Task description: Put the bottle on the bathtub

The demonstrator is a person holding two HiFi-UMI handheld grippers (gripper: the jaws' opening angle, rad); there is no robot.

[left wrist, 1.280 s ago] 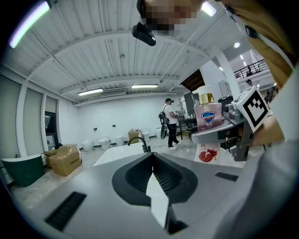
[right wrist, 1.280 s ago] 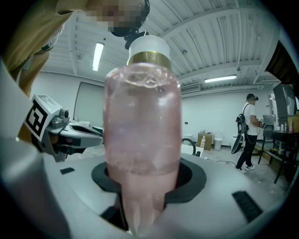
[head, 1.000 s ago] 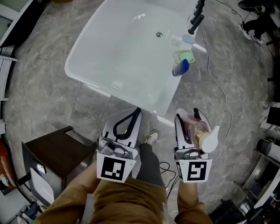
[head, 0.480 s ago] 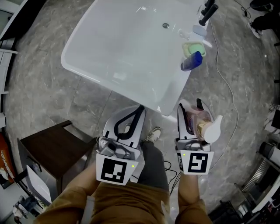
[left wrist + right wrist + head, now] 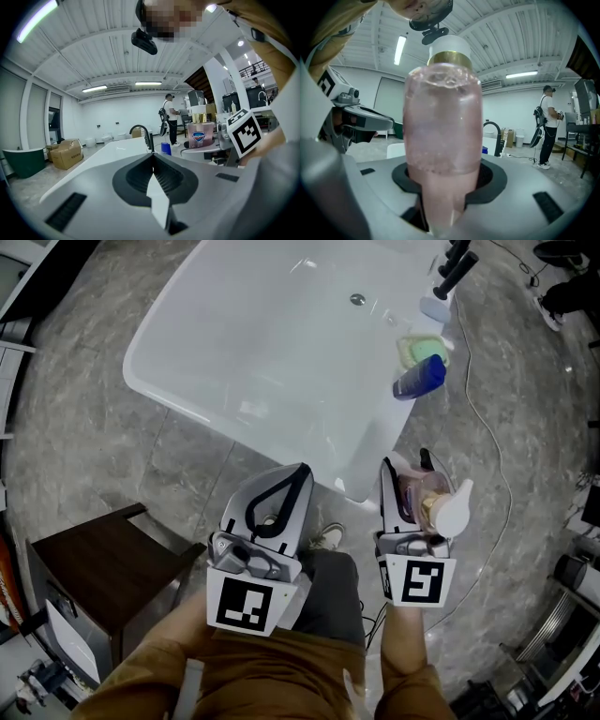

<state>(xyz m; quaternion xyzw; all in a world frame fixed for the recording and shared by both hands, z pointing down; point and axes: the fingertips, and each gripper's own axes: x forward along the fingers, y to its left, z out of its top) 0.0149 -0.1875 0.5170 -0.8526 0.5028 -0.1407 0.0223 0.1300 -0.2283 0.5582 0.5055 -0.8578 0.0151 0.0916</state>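
The white bathtub (image 5: 155, 390) fills the upper head view, its near corner just beyond both grippers. My right gripper (image 5: 409, 474) is shut on a pink translucent bottle (image 5: 424, 502) with a gold collar and a white pump head. That bottle (image 5: 443, 136) fills the right gripper view, clamped low between the jaws of the right gripper (image 5: 440, 197). My left gripper (image 5: 298, 472) is shut and holds nothing. In the left gripper view the left gripper (image 5: 152, 157) points at the tub's rim (image 5: 108, 152), and the pink bottle (image 5: 200, 135) shows to its right.
On the tub's right rim stand a black faucet (image 5: 455, 268), a green soap dish (image 5: 422, 348) and a blue bottle (image 5: 419, 379). A dark wooden stool (image 5: 103, 568) is at the lower left. A cable (image 5: 487, 427) trails on the grey floor. A person (image 5: 169, 117) stands far off.
The tub and the items on its rim have drifted slightly right in the head view. Both grippers hold the same pose, and the bottle stays clamped in the right one.
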